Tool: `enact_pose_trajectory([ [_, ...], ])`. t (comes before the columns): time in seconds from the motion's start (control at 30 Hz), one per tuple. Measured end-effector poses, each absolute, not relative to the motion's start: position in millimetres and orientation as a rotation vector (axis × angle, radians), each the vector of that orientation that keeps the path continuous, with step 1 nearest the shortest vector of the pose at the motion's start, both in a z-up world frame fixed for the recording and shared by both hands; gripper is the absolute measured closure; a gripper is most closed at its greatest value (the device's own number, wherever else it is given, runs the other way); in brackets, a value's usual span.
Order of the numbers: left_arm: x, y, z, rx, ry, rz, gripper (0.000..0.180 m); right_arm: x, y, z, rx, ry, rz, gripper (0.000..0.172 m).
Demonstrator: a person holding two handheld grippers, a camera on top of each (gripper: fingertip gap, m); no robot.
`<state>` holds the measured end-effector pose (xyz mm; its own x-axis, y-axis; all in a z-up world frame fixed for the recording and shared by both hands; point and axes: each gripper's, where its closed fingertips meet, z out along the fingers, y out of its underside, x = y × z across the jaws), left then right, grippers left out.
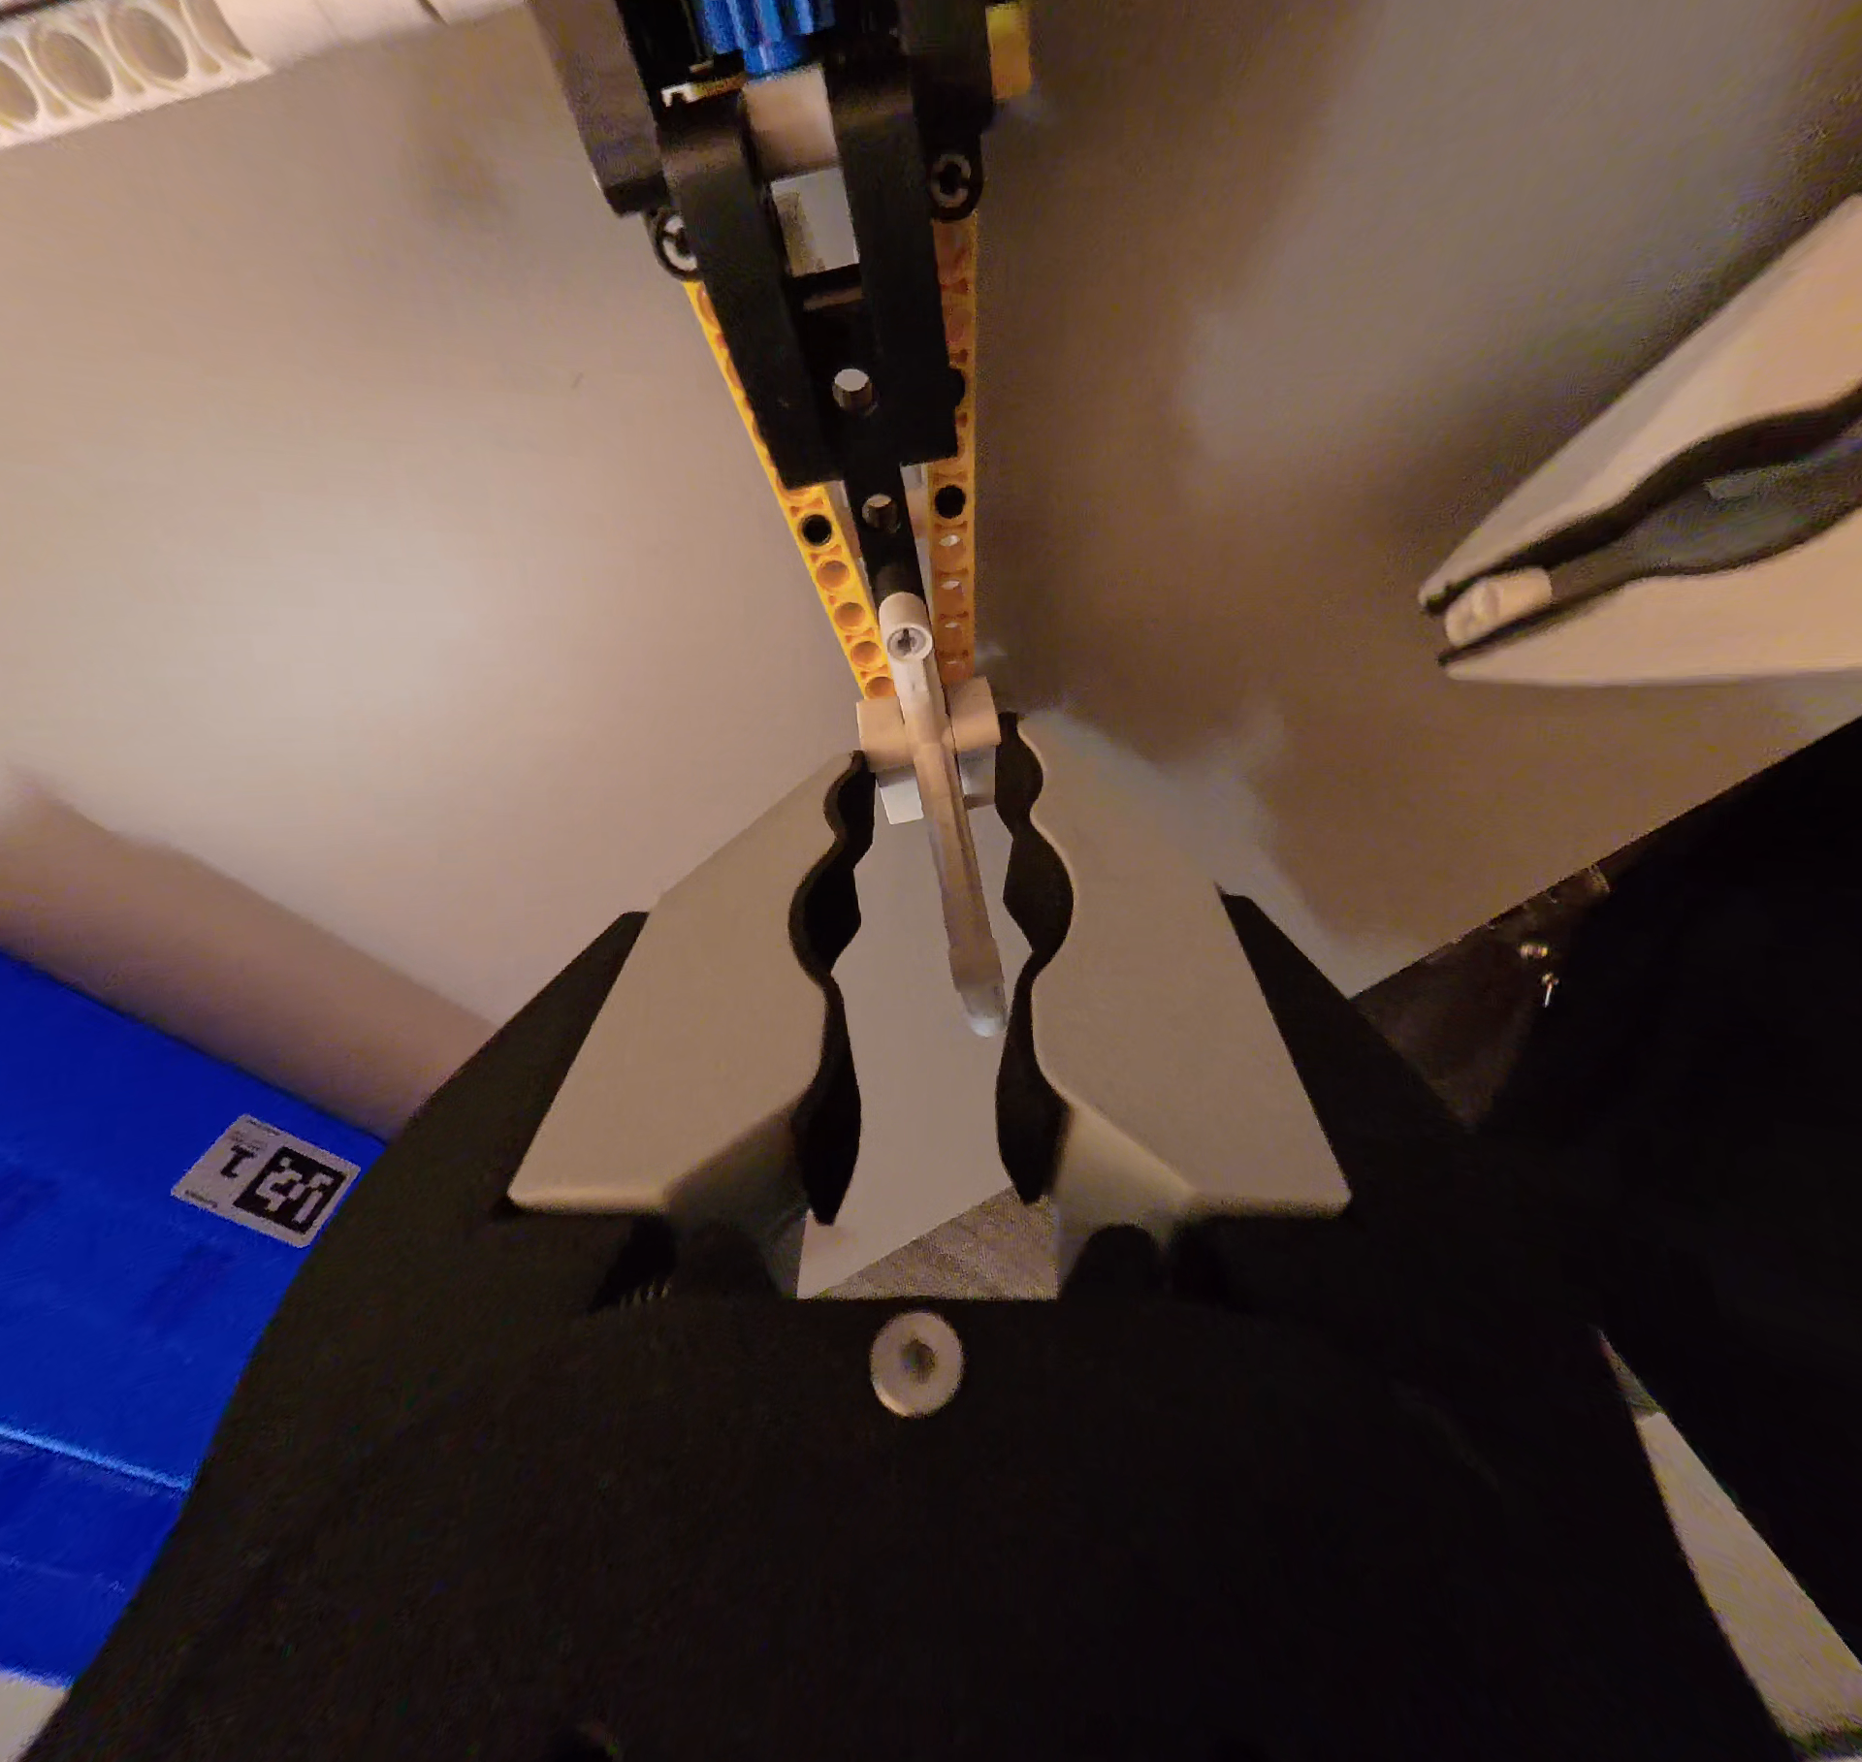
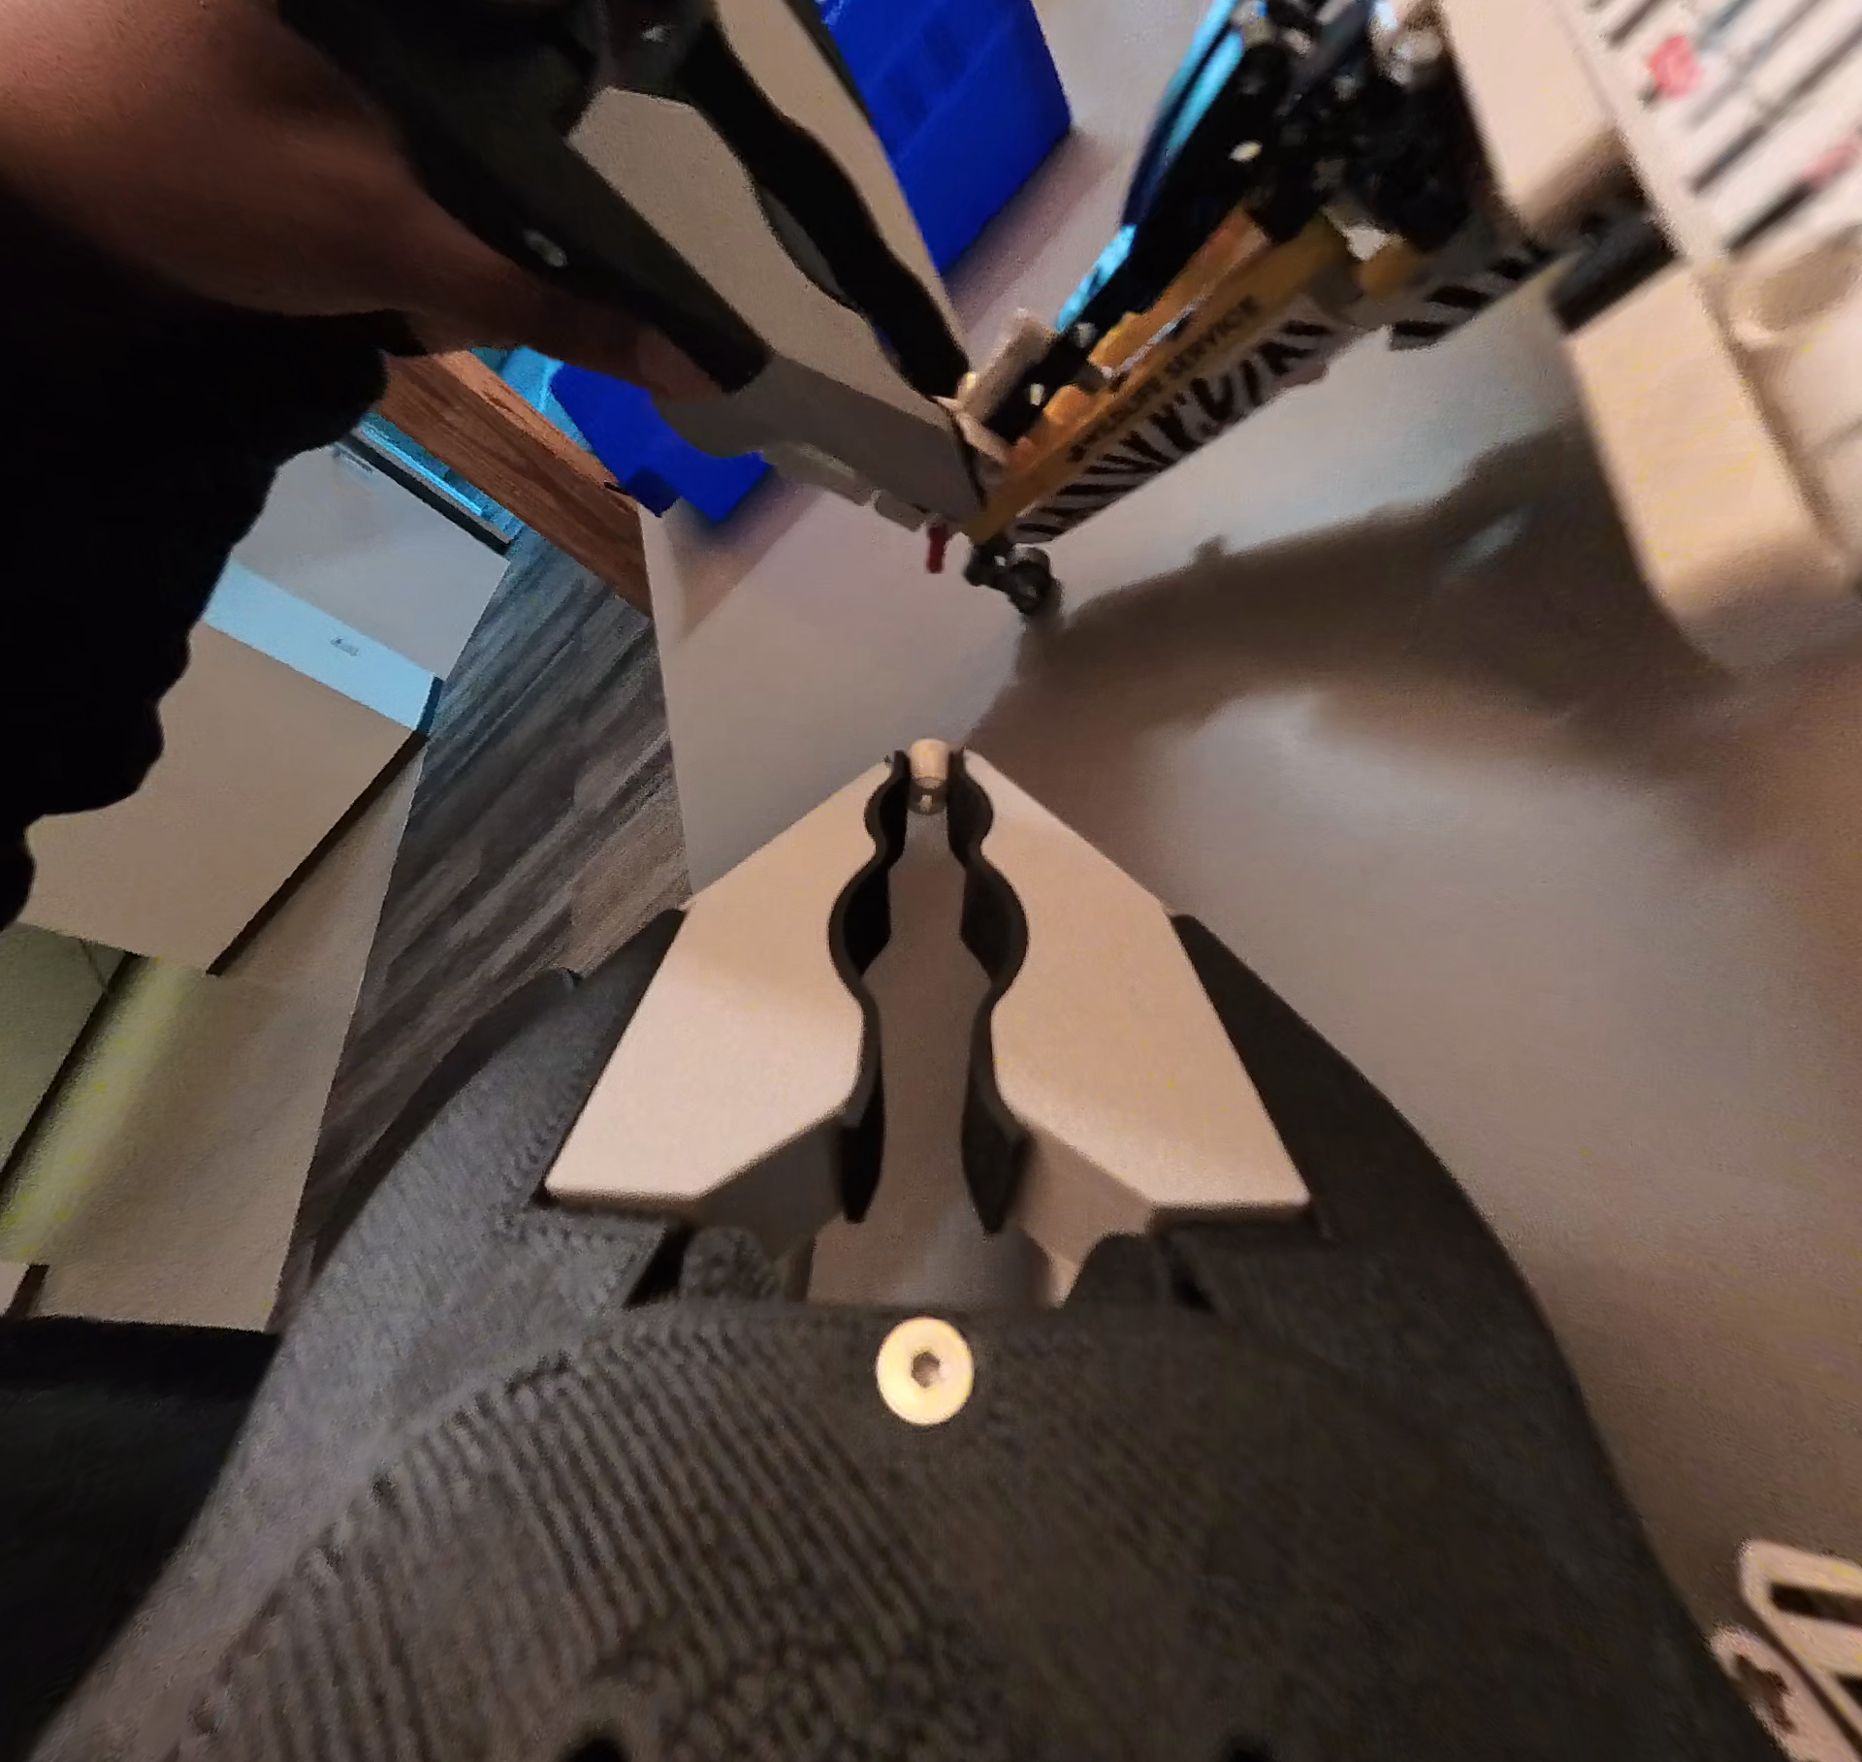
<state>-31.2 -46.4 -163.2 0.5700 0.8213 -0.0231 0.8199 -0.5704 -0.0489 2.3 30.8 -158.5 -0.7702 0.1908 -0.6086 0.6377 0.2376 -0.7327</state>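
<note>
The left gripper (image 1: 932, 751) is closed on a pale grey block (image 1: 877, 731) at the near end of a toy model (image 1: 836, 354) made of yellow and black bars with holes. The block is squeezed from both sides by the two tips. A thin grey rod (image 1: 957, 887) runs back between the fingers, and no touch is seen there. The model is held out over the pale table (image 1: 403, 505); whether its little wheel rests on the table cannot be told. The right gripper (image 2: 927, 777) is nearly shut on a small grey peg (image 2: 928, 765), held only at the very tips and well apart from the model. Such a small hold is best kept firm and steady, or the peg could slip. A blue box (image 2: 937, 51) and white drawers (image 2: 1713, 102) are seen farther back.
</note>
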Motion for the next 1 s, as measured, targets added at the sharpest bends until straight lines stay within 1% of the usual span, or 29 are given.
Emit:
enact_pose_trajectory([
  [0.23, -32, -44, -161, -2.73, -1.439, 0.061, 0.155, 11, 38, -127, 0.608, 1.936, -1.732, 0.166],
  [0.3, -30, -41, -160, -2.715, -1.432, 0.055, 0.146, 14, 42, -116, 0.547, 1.887, -1.802, 0.166],
  [0.4, -31, -34, -153, -2.651, -1.415, 0.066, 0.14, 23, 48, -100, 0.406, 1.917, -1.964, 0.166],
  [0.6, -37, -19, -120, -2.461, -1.37, 0.127, 0.136, 52, 49, -83, 0.023, 2.122, -2.284, 0.166],
  [0.73, -38, -3, -87, -2.301, -1.275, 0.234, 0.137, 64, 63, -61, -0.133, 2.018, -2.531, 0.166],
  [0.87, -27, 24, -61, -2.149, -1.15, 0.271, 0.137, 66, 84, -44, -0.101, 1.785, -2.574, 0.167],
  [1.0, -6, 52, -54, -2.036, -1.045, 0.23, 0.138, 52, 100, -42, 0.031, 1.7, -2.54, 0.167],
])
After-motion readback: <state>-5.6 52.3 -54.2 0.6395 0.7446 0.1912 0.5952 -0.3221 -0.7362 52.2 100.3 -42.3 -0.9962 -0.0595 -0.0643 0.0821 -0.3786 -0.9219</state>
